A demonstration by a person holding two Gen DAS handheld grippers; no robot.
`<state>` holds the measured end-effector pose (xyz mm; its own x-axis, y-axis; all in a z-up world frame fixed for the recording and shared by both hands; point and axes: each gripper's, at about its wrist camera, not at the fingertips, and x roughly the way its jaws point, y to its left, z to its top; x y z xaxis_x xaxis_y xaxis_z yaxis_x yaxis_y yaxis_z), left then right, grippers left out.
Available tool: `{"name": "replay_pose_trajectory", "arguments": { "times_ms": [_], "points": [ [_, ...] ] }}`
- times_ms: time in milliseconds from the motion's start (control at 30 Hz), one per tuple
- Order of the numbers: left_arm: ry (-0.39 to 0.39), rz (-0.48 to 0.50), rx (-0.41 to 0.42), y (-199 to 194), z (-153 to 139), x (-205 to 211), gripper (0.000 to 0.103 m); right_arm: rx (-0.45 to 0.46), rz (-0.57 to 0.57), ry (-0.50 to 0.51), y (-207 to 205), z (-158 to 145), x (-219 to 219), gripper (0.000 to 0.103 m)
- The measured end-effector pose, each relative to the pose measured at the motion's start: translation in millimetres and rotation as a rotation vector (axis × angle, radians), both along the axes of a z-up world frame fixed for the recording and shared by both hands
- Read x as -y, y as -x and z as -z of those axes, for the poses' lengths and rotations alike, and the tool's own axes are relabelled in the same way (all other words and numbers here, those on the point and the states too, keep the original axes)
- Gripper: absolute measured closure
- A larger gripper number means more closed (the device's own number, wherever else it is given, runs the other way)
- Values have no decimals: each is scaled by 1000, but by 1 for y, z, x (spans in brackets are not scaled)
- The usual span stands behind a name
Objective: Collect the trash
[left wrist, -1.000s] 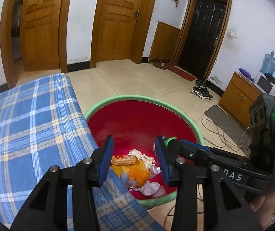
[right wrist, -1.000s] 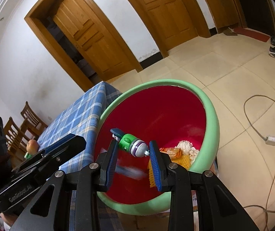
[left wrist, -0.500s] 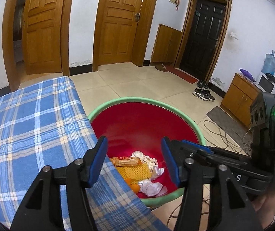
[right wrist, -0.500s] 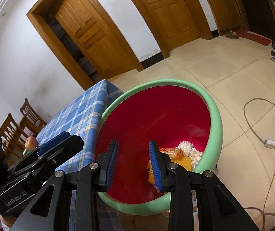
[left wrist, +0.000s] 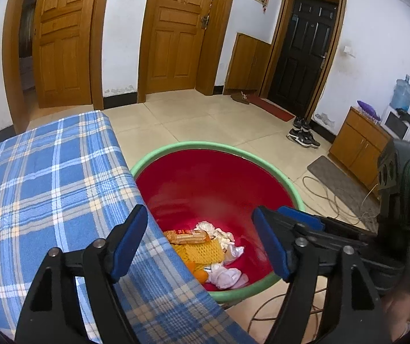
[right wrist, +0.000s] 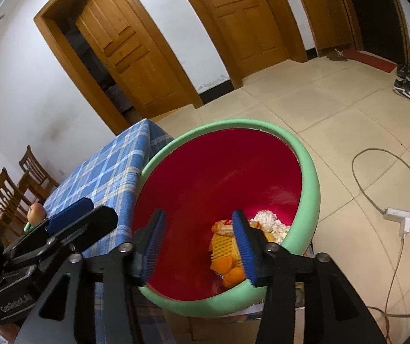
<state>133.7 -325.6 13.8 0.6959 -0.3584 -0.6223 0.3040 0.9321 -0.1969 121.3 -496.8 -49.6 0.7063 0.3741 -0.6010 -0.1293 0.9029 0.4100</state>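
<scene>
Green-purple toy gone from right tool [right wrist: 200, 243]; both tools now spread, empty, left tool [left wrist: 202, 243] wider. Trash pile [left wrist: 207, 250], orange foam net, wrappers, tissues, sits at 6 o'clock inside red green-rimmed plastic basin [left wrist: 213, 146]: light, soft, crushable; pinch bunched edges.

And the green toy we had pinched in our right gripper [right wrist: 199, 246] a second ago is gone, the blue pads now spread with nothing between them over the red basin [right wrist: 305, 200]. Our left gripper [left wrist: 202, 243] has widened too, and pulled back over the tablecloth [left wrist: 47, 172].
</scene>
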Motion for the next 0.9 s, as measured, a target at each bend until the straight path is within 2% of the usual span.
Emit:
{"name": "replay_pose_trajectory", "arguments": {
  "times_ms": [67,167,233,333,400,533,667,800,900],
  "points": [
    [-1,-4,-4,2,-5,-1,17,-2,30,24,1,-3,-1,33],
    [3,-5,11,8,-19,-7,8,-5,64,40,6,-11,-2,29],
    [0,4,20,14,-30,-11,8,6,90,64,13,-20,-4,27],
    [6,-3,42,26,-48,-22,7,18,115,95,26,-34,-9,18],
    [8,-9,64,36,-59,-30,4,49,122,127,38,-46,-16,0],
    [-12,-13,133,63,-81,-47,3,142,137,239,71,-70,-42,0],
    [-19,-18,164,86,-91,-67,3,211,164,303,103,-84,-67,0],
    [-53,-55,197,119,-87,-91,2,246,235,283,133,-86,-76,0],
    [-71,-77,207,136,-76,-106,2,240,280,236,149,-76,-78,0]
  ]
}}
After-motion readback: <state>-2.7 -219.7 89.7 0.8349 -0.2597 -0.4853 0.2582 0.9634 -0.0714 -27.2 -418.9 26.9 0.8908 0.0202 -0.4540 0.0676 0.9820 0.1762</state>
